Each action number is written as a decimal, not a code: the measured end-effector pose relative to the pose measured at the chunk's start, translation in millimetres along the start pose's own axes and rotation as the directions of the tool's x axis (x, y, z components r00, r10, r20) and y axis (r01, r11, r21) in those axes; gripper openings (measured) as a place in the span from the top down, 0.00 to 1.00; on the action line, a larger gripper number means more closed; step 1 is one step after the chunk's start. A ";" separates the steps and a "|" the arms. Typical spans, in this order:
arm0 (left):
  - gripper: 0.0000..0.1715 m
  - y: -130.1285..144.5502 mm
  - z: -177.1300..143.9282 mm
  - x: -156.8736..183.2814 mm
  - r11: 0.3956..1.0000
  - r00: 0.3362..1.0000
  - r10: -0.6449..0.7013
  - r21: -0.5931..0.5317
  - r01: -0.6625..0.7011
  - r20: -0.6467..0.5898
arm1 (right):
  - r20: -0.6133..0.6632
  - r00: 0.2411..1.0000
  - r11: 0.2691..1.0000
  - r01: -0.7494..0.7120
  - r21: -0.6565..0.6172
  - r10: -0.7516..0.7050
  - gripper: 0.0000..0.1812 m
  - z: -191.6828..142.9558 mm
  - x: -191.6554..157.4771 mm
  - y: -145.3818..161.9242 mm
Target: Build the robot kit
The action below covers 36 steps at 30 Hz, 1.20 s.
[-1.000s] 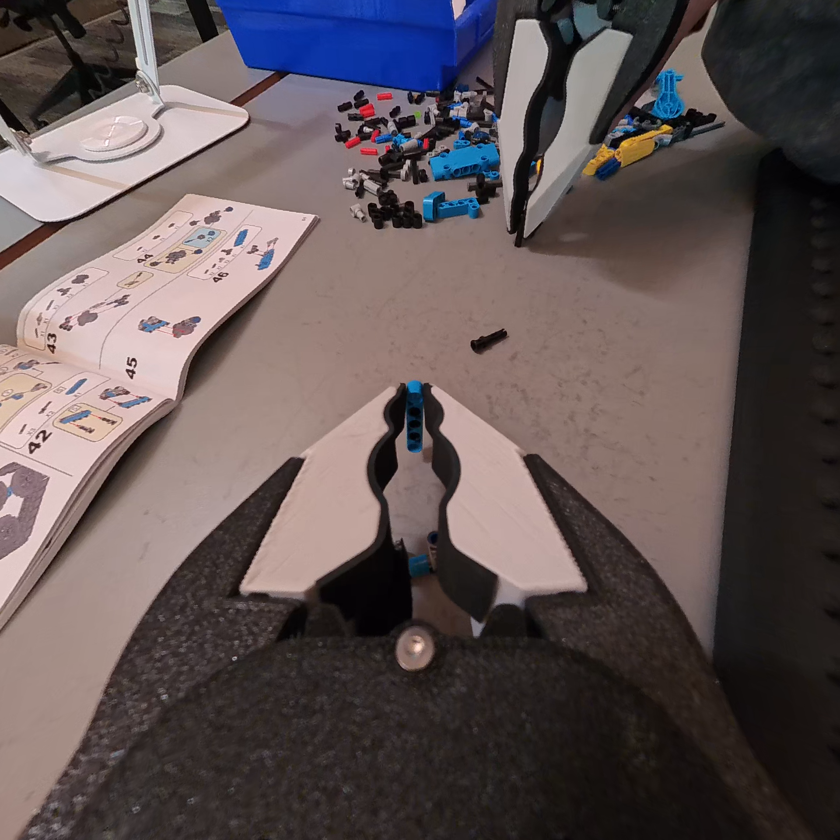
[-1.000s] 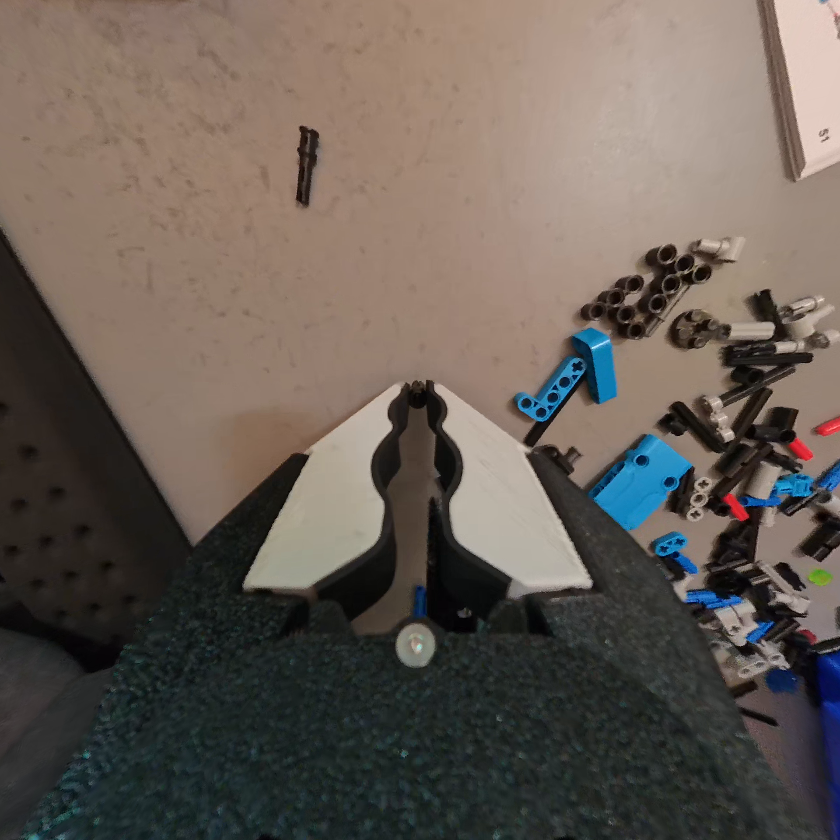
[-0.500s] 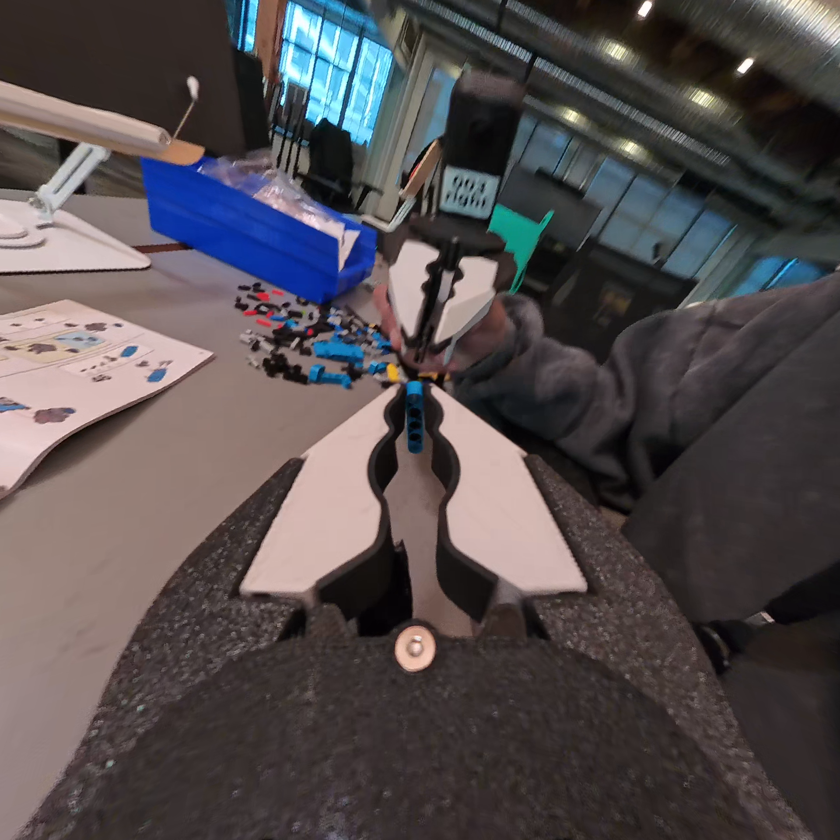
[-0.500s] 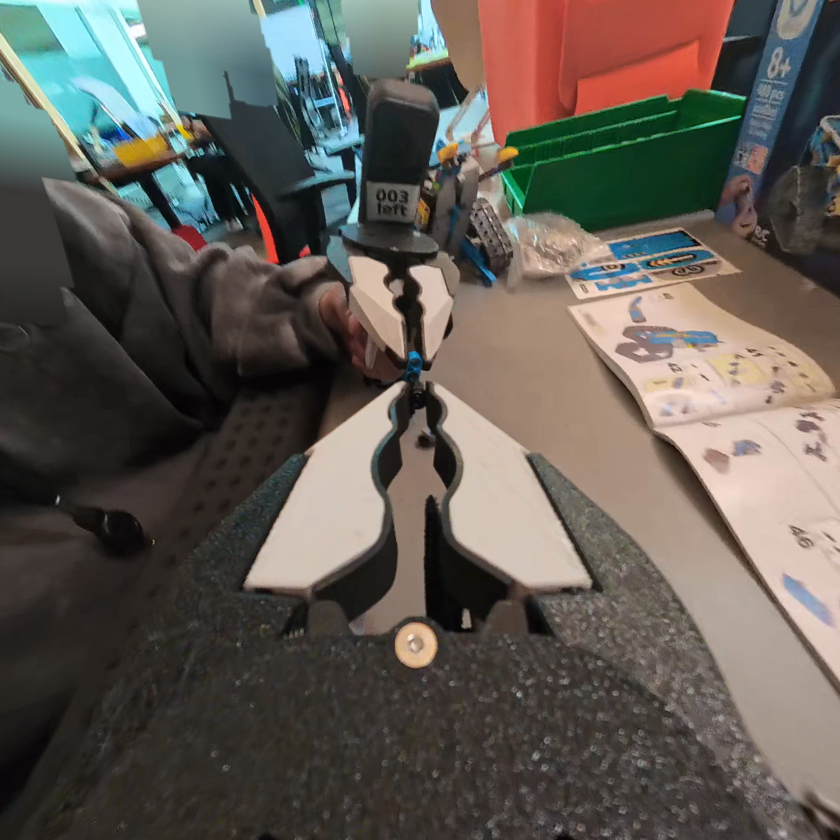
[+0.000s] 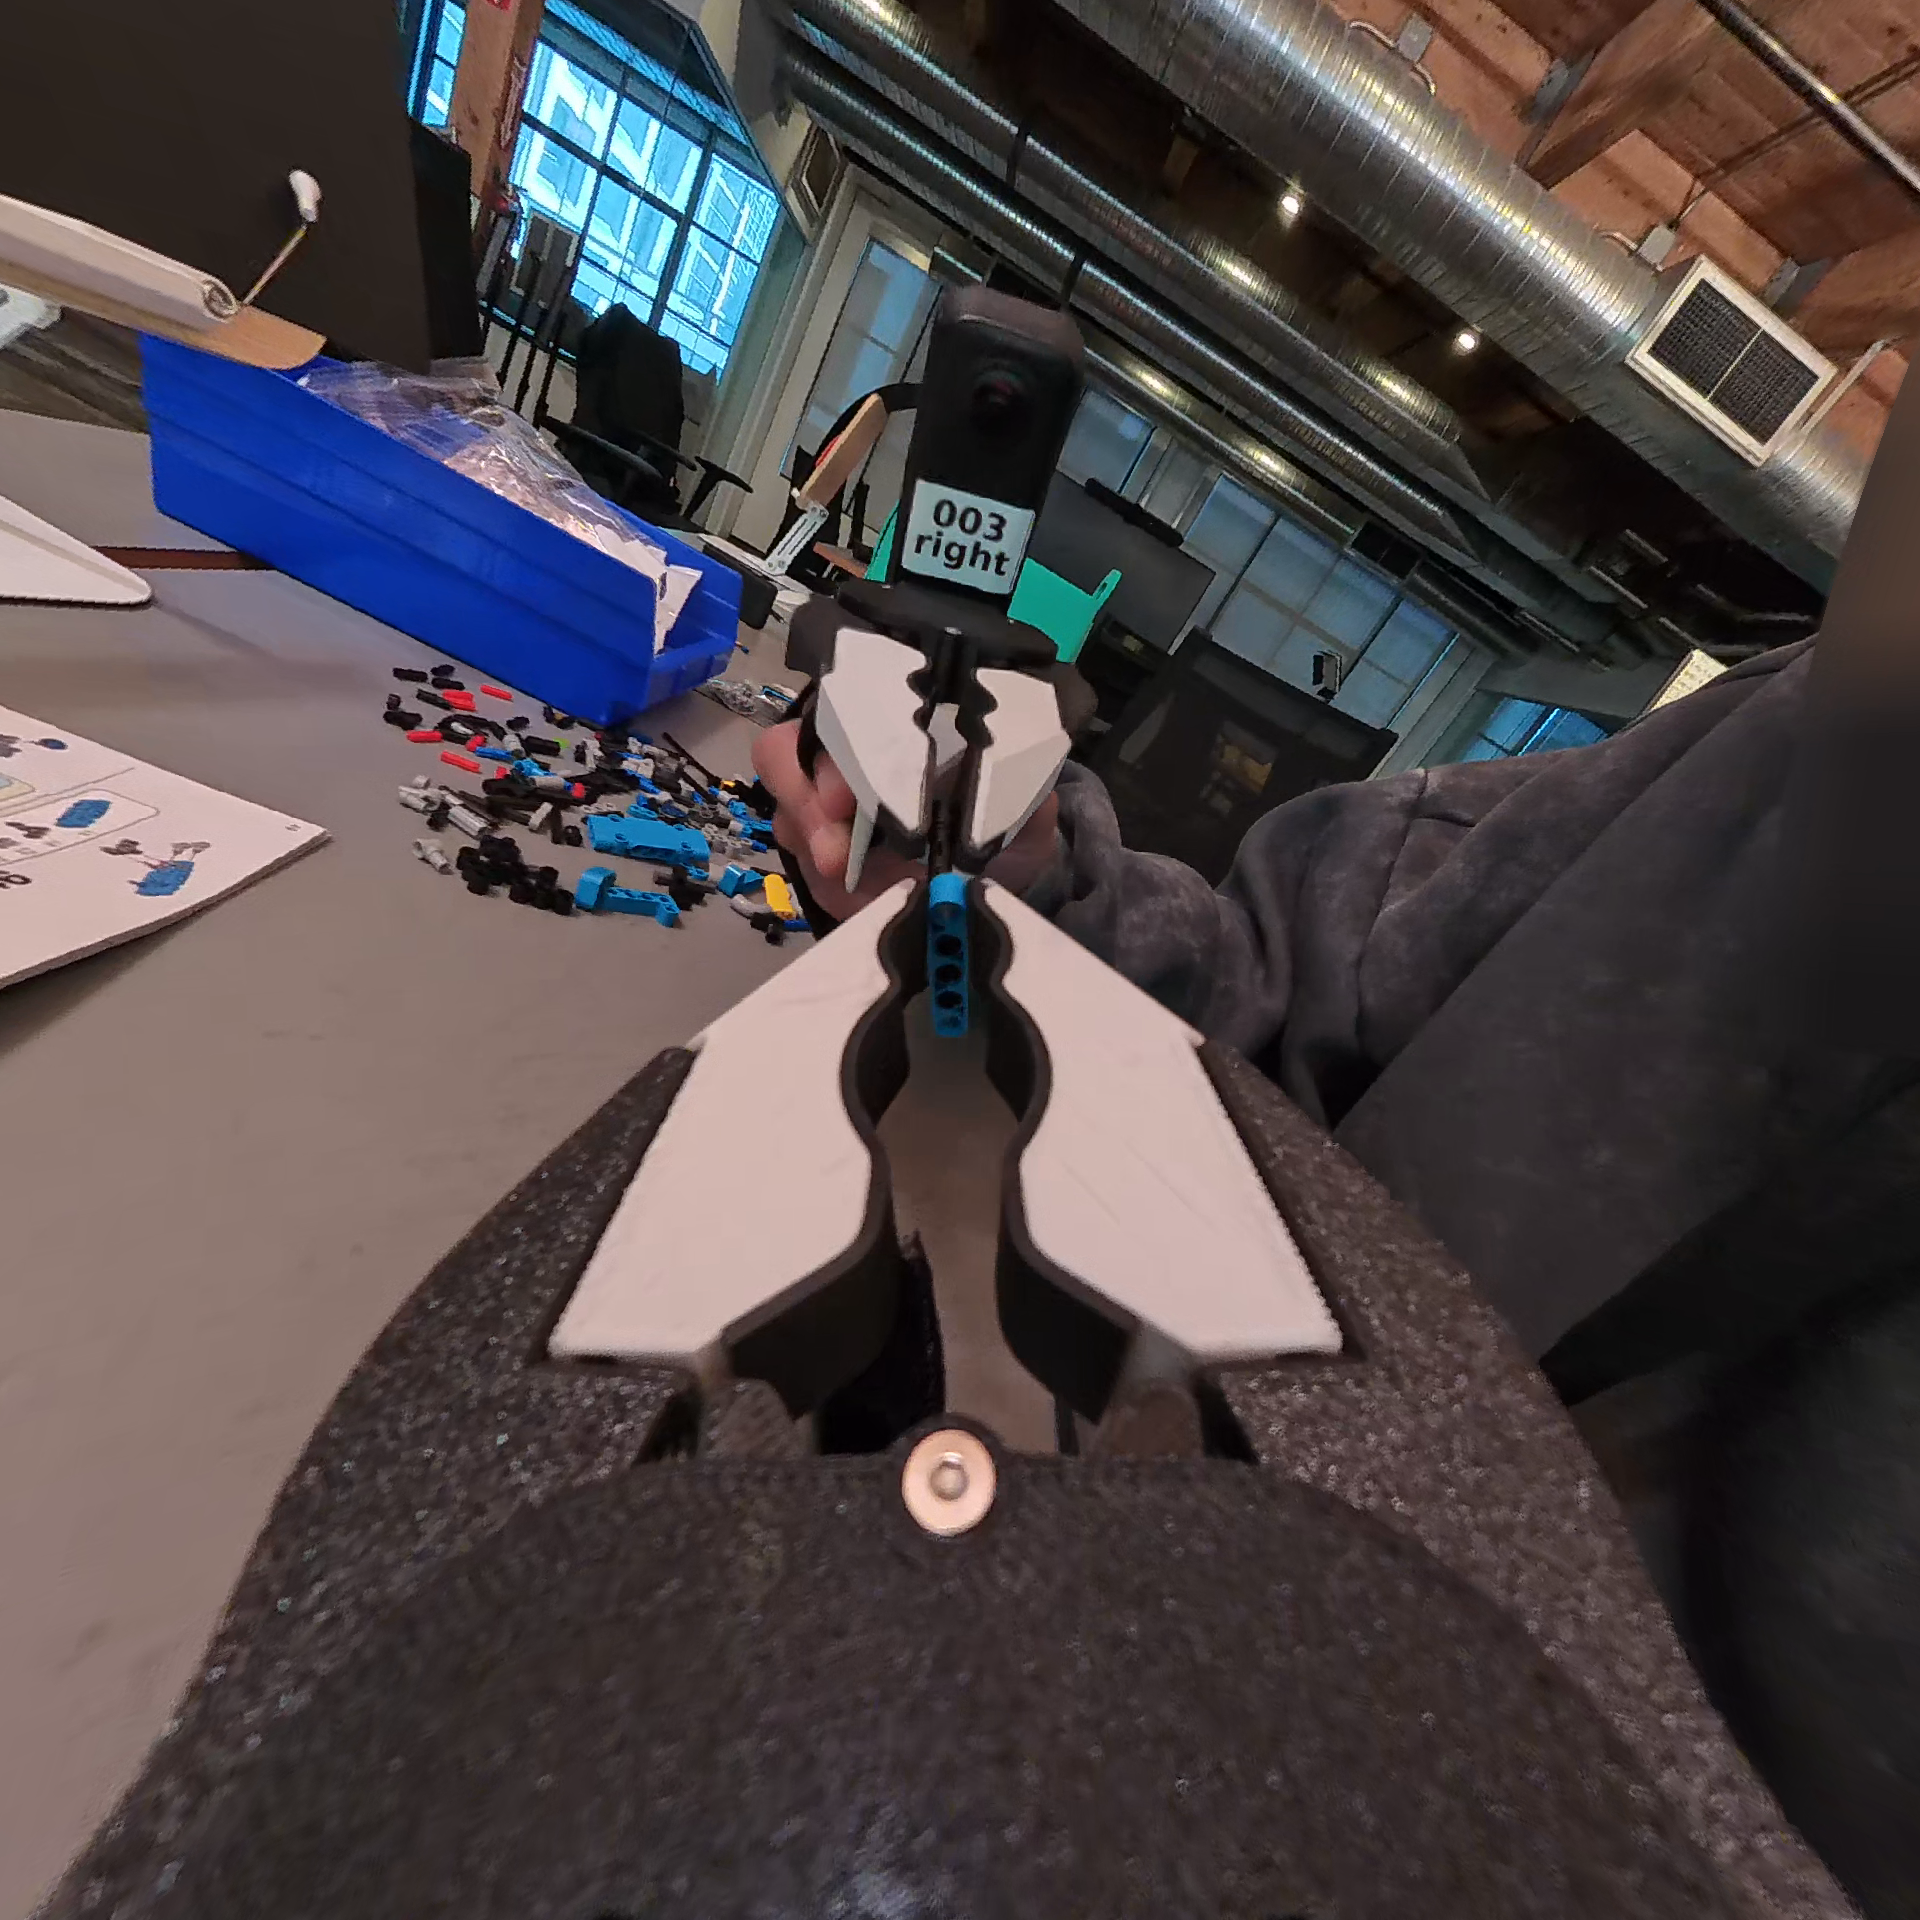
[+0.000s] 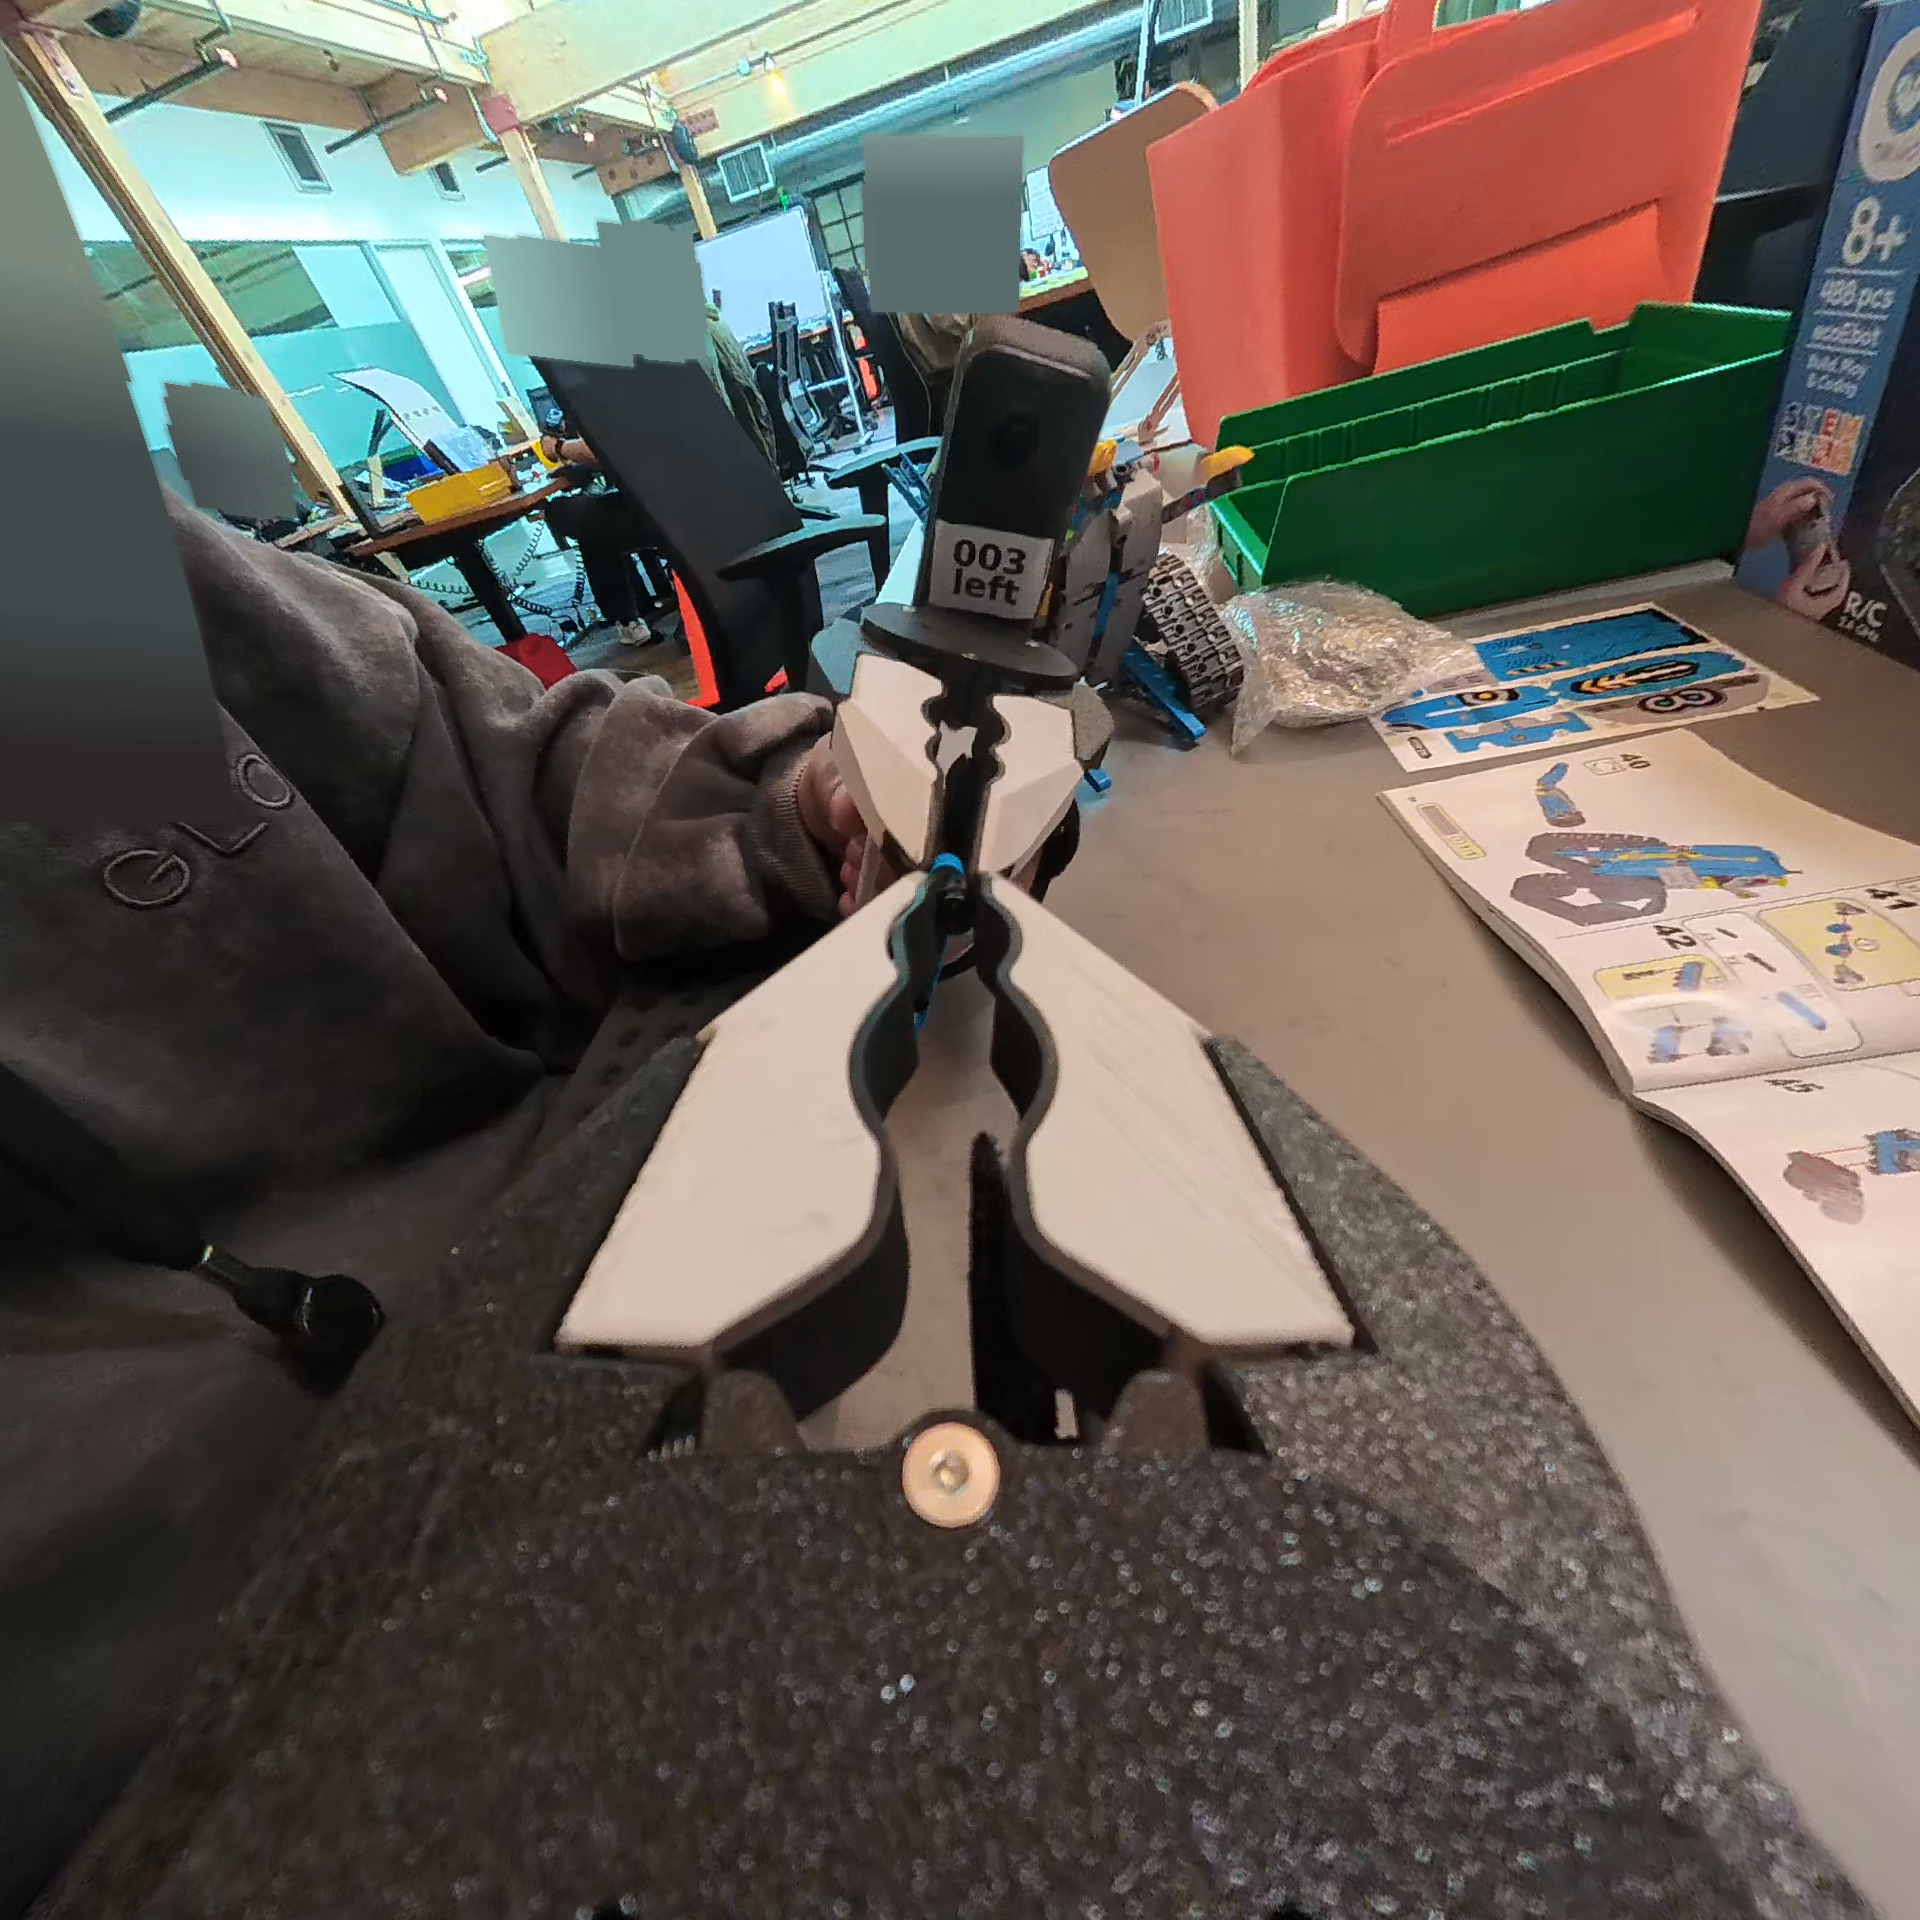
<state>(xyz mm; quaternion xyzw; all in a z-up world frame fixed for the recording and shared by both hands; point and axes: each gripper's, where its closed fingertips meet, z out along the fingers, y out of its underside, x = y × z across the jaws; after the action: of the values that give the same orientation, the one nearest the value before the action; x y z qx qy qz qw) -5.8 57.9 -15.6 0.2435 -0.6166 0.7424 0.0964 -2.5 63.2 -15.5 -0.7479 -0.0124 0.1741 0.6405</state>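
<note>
Up close, the left gripper (image 5: 948, 894) has its two fingers pressed together on a short blue beam (image 5: 948, 961) with a row of holes, which stands between the tips and points away from the camera. Facing it tip to tip, the right gripper (image 6: 951, 896) is likewise clamped, on a small black pin (image 6: 954, 902) at its very tips, and that pin meets the end of the blue beam, so the two tools nearly touch above the grey table (image 5: 312, 1039). In the left wrist view a bare hand (image 5: 821, 821) grips the right tool from behind, with a dark grey sleeve (image 5: 1351, 904) running off to the right. Farther out on the table lies a scatter of loose building pieces (image 5: 582, 821), black, blue, red and grey, and behind them stands a blue bin (image 5: 416, 551) holding a clear plastic bag. An open instruction booklet (image 6: 1714, 956) lies flat to one side, with a printed sheet just beyond it. In the right wrist view a green bin (image 6: 1507, 488) stands at the table's far edge, an orange bag (image 6: 1455, 197) upright behind it, a crumpled plastic bag (image 6: 1330, 644) before it, and a partly built tracked model (image 6: 1153, 592) beside that.
</note>
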 end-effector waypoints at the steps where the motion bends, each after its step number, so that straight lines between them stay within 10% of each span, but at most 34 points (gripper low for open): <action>1: 0.97 -0.9 -0.3 0.1 1.000 1.000 -0.008 0.005 0.008 -0.004 | -0.002 1.000 1.000 0.000 -0.002 0.000 0.97 0.4 0.4 0.0; 26: 0.98 -0.7 1.2 8.7 0.987 0.981 -0.158 0.017 0.161 -0.117 | -0.066 0.978 0.979 0.197 -0.056 -0.200 0.97 1.8 -10.5 -2.7; 36: 0.98 9.9 5.1 16.0 0.987 0.976 -0.156 -0.050 0.150 -0.149 | 0.106 0.994 0.998 0.013 -0.063 -0.007 0.98 -2.3 -19.3 7.1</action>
<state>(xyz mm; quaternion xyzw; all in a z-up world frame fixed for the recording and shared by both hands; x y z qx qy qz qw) -22.7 48.2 -16.0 0.2309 -0.6008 0.7374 0.2050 -21.5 55.1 -17.3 -0.7575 -0.0553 0.2096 0.6158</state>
